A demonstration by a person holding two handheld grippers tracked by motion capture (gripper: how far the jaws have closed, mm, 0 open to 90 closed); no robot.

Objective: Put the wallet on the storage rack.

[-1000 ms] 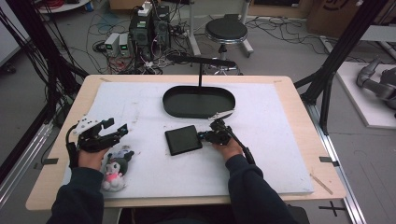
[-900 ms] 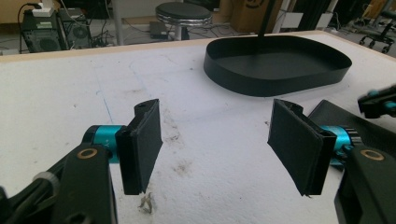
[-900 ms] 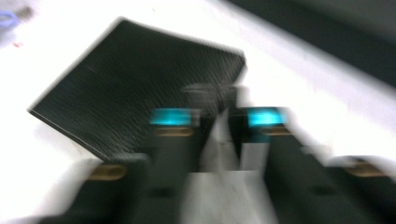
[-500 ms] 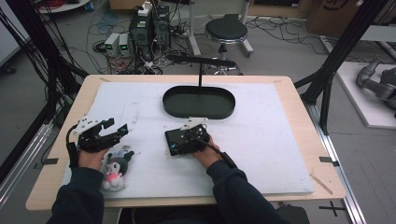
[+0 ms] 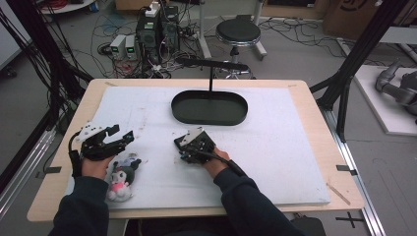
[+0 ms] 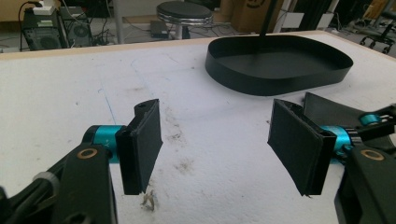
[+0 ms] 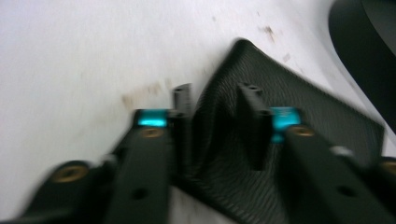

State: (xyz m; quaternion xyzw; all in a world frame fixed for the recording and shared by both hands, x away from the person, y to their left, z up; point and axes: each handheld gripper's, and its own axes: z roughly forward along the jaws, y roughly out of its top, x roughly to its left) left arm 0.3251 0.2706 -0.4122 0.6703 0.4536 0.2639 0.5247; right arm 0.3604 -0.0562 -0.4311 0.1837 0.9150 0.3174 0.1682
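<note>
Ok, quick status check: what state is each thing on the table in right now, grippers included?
Left gripper: open, nothing between its jaws, held above the white mat.
Right gripper: jaws have just been closing over the edge of the black textured pad, one jaw each side; grip not yet certain.
Black textured pad: one edge lifted off the mat.
Black oval tray: empty, flat on the mat.
Plush toy: lying by the left hand, untouched.

Black textured pad (image 7: 289, 126), white mat (image 5: 275, 142)
</note>
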